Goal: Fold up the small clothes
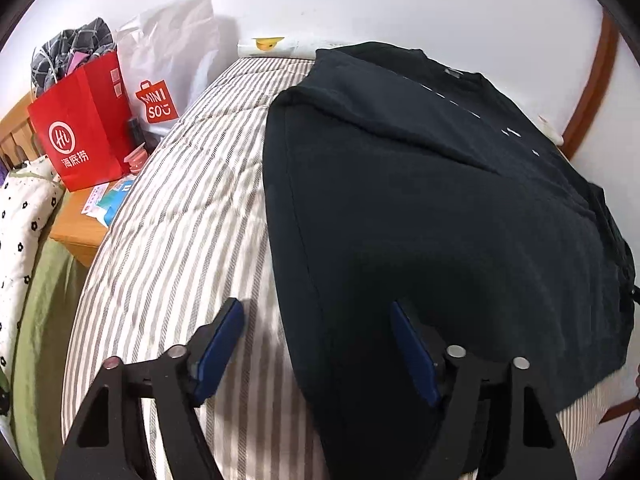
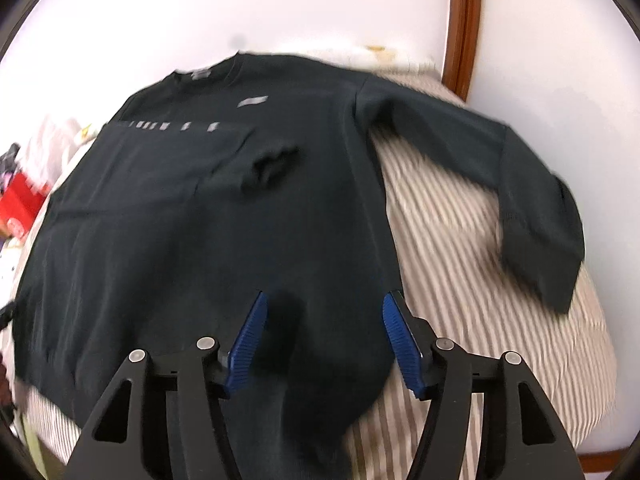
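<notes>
A striped bed cover (image 1: 180, 216) in grey and cream fills most of both views, running from the near edge to the white wall (image 1: 400, 4) at the far side. On it lies the black sweater (image 2: 208, 216), spread flat with its neck toward the far wall. Its left sleeve is folded across the chest, the cuff (image 2: 272, 166) resting bunched near the middle, while the right sleeve (image 2: 520, 184) stretches out to the right over the stripes. A row of small pale marks crosses the chest.

To the far left, beside the bed, a wooden bedside table (image 1: 76, 228) carries a red paper bag (image 1: 80, 132) with checked cloth sticking out of the top, and a white bag with a red logo (image 1: 160, 76) just behind it against the wall. A brown wooden door frame (image 2: 460, 28) stands at the far right.

The left gripper (image 1: 318, 320) is spread wide — one finger over bare stripes, the other over the sweater's left side near the hem. The right gripper (image 2: 324, 312) is spread wide too, above the sweater's near right part, holding nothing. The right wrist view is blurred.
</notes>
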